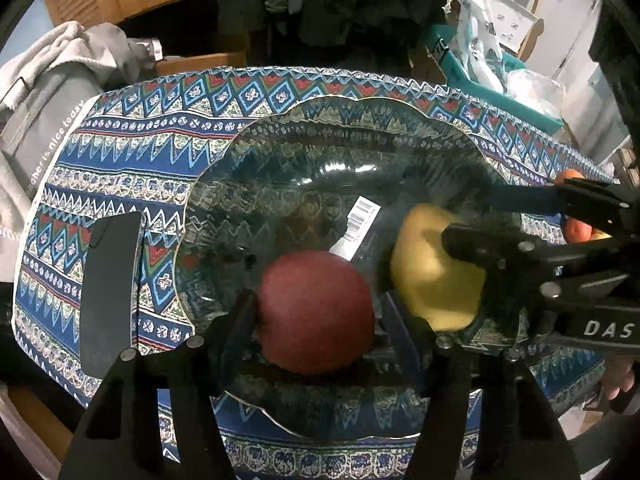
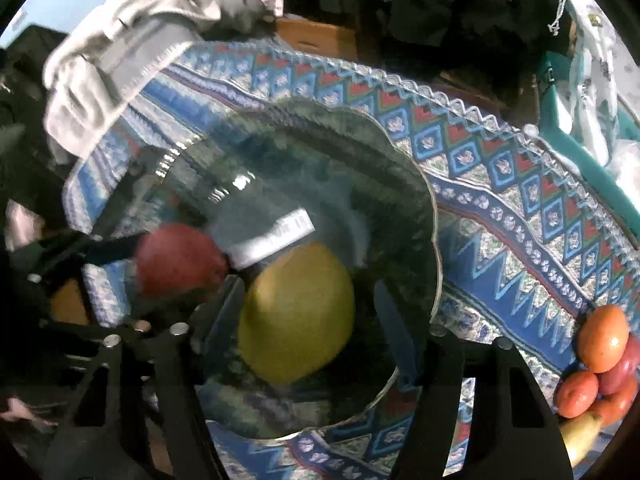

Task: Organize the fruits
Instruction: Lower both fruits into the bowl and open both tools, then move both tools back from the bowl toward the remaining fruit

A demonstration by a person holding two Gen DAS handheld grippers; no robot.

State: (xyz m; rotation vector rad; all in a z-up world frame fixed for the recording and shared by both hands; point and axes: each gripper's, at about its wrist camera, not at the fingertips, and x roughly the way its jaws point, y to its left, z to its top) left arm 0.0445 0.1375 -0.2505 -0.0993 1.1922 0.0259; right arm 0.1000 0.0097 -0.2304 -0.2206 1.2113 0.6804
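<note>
Fruits: two lie in the glass bowl, and the rest are heaped on the cloth by the right edge of the tabletop.
Tabletop: covered by a patterned cloth [image 1: 140,140] in blue, red and white bands that reaches every edge I can see.
Grey clothing [image 1: 48,80]: bundled just off the far left corner, with a fold lapping onto the cloth.
Glass bowl [image 1: 280,152]: clear, with a wavy rim. It takes up the middle of the tabletop, and the cloth pattern shows through it.
Left claw [image 1: 320,300]: points steeply down into the bowl and straddles the red apple. One finger is against the apple's left side and the other is just beside its right side. I cannot tell whether it is actually pinching.
Right claw [image 2: 308,286]: also points down into the bowl, around the yellow pear. Its fingers stand apart. The left one meets the pear, and bare glass shows between the right one and the pear.
Black slab [image 1: 108,288]: lies flat on the cloth near the left edge, just outside the bowl.
Yellow pear [image 2: 296,312]: on the bowl floor, on its right side.
Red apple [image 1: 316,312]: on the bowl floor, left of the pear and close to it.
Loose heap [image 2: 600,340]: oranges, something red and something pale yellow, all touching.
Barcode sticker [image 1: 360,220]: white, at the bowl's centre, just beyond both fruits.
</note>
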